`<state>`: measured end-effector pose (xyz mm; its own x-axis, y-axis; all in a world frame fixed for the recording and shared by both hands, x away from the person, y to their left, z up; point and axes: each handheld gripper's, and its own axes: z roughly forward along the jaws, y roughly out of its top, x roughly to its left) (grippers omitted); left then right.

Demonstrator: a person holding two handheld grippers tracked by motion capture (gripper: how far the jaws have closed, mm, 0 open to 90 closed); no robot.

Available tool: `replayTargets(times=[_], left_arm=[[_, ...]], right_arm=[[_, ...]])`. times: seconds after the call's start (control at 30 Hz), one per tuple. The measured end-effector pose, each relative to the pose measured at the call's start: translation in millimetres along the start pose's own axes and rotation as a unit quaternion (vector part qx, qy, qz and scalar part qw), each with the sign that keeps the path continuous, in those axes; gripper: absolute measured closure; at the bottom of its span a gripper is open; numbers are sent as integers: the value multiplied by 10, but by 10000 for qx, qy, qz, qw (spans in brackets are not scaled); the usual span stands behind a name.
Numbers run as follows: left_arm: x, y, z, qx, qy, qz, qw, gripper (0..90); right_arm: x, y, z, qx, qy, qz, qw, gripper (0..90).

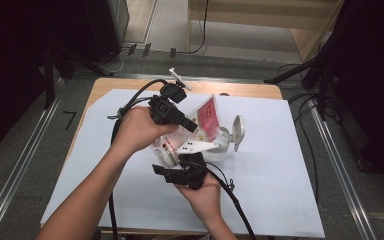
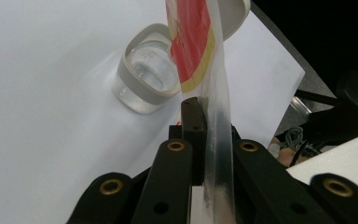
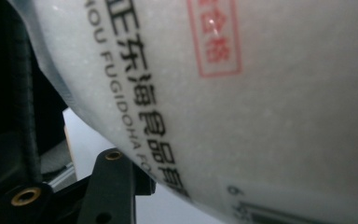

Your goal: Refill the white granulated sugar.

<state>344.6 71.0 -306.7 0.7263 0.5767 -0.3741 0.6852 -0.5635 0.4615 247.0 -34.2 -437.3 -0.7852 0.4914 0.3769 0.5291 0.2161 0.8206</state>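
Left tool (image 2: 204, 122), clamped on bag (image 2: 200, 51) edge

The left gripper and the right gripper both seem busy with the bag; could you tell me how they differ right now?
The left gripper is shut on the bag's thin clear edge, while the right gripper comes up at the bag's full lower part, its grip unclear. In the high view the left gripper is above the bag, the right gripper below it. Both are hand-held at the open clear container.

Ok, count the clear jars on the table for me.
1. The jar stands open on the white sheet, just right of the bag held over it, its flip lid swung up. The bag could hide another.
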Motion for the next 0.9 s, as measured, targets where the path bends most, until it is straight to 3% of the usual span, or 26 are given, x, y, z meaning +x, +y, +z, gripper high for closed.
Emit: replayTargets(times=[0.1, 0.2, 0.6, 0.9], left_arm=[[-10, 25, 26, 44, 22, 47, 10000, 893], [-8, 37, 39, 38, 5, 49, 10000, 892], [19, 68, 76, 94, 25, 8, 10000, 893], [69, 124, 78, 186, -98, -67, 9998, 873]], right_arm=[[-13, 12, -10, -77, 185, 169, 9997, 613], [-14, 15, -16, -120, 195, 279, 9993, 616], [-10, 36, -9, -159, 256, 270, 9992, 610], [-17, 81, -16, -233, 446, 565, 9971, 615]])
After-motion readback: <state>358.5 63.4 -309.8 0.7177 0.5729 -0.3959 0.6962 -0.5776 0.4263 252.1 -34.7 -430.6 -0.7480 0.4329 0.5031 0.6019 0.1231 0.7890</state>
